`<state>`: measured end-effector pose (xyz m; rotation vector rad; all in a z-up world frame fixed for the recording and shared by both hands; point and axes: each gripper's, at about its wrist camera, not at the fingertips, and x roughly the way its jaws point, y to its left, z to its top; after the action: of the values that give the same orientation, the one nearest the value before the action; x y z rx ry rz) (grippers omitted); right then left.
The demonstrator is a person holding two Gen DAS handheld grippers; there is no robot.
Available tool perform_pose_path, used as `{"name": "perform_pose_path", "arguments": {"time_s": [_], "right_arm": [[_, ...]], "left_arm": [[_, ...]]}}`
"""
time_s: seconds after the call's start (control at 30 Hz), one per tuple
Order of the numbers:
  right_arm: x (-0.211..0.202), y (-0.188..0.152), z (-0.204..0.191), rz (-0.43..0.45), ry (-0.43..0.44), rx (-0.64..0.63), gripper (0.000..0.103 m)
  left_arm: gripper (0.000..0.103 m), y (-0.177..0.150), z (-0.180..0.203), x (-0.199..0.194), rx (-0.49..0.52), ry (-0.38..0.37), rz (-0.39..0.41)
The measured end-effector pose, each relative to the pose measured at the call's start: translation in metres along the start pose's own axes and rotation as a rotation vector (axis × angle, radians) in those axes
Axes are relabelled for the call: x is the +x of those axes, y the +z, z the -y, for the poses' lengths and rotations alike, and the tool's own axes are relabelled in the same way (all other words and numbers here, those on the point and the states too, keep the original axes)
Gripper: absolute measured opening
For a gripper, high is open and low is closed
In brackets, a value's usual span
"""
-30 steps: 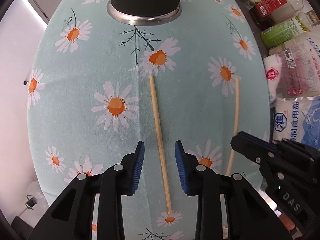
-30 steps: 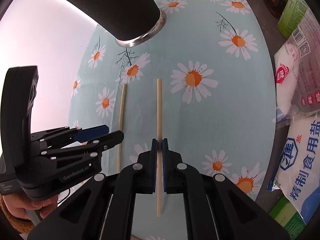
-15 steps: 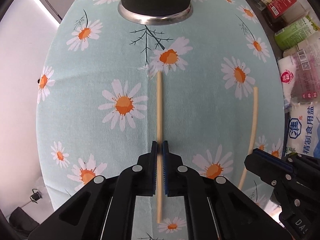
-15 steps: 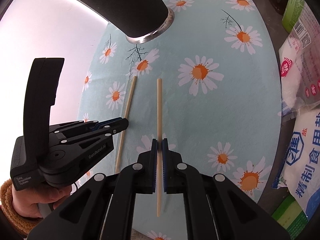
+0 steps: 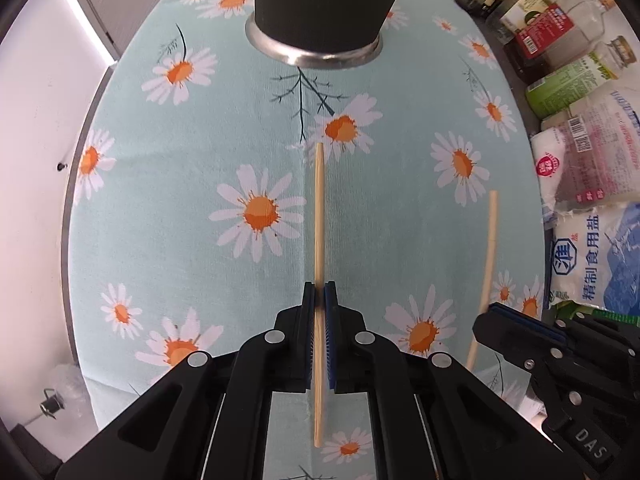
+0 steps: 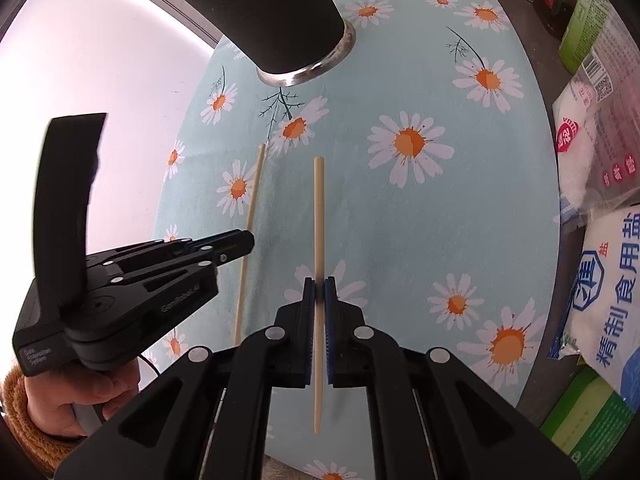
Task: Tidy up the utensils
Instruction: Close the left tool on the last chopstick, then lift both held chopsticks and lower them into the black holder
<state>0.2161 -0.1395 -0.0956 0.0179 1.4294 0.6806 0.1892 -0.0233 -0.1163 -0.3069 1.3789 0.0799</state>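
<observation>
Jaws of the left gripper (image 5: 319,292) clamp one chopstick (image 5: 319,216). Right gripper (image 6: 319,286) pinches the other chopstick (image 6: 319,208), both seemingly lifted off the daisy-print desk (image 5: 180,248).

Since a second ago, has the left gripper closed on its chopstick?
Yes. The left gripper now clamps the chopstick, which points toward the black cup.

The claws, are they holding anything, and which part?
Yes. Left claw pinches one chopstick below its middle; right claw pinches the other chopstick likewise.
</observation>
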Motion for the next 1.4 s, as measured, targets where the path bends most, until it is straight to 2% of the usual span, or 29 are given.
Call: {"name": "perform_pose_path", "arguments": {"time_s": [0.23,0.47,0.73,0.9,1.07,1.4], "right_arm": [[-0.013,0.000,-0.019,0.071,-0.004,0.067,0.005],[-0.036,0.003,-0.050,0.167,0.006,0.053,0.005],[-0.050,0.014,-0.078,0.248,0.030,0.029,0.006],[-0.068,0.027,-0.093,0.326,0.048,0.002,0.006],[-0.090,0.047,-0.107,0.405,0.062,-0.035,0.006],[-0.117,0.088,-0.121,0.516,0.055,-0.107,0.006]], "left_arm": [[0.004,-0.004,-0.022,-0.038,0.066,-0.064,0.086],[0.004,0.004,-0.036,-0.083,0.132,-0.114,0.209],[0.004,0.015,-0.057,-0.107,0.119,-0.149,0.291],[0.004,0.021,-0.064,-0.133,0.133,-0.164,0.355],[0.004,0.032,-0.065,-0.164,0.160,-0.177,0.452],[0.004,0.061,-0.064,-0.202,0.235,-0.273,0.624]]}}
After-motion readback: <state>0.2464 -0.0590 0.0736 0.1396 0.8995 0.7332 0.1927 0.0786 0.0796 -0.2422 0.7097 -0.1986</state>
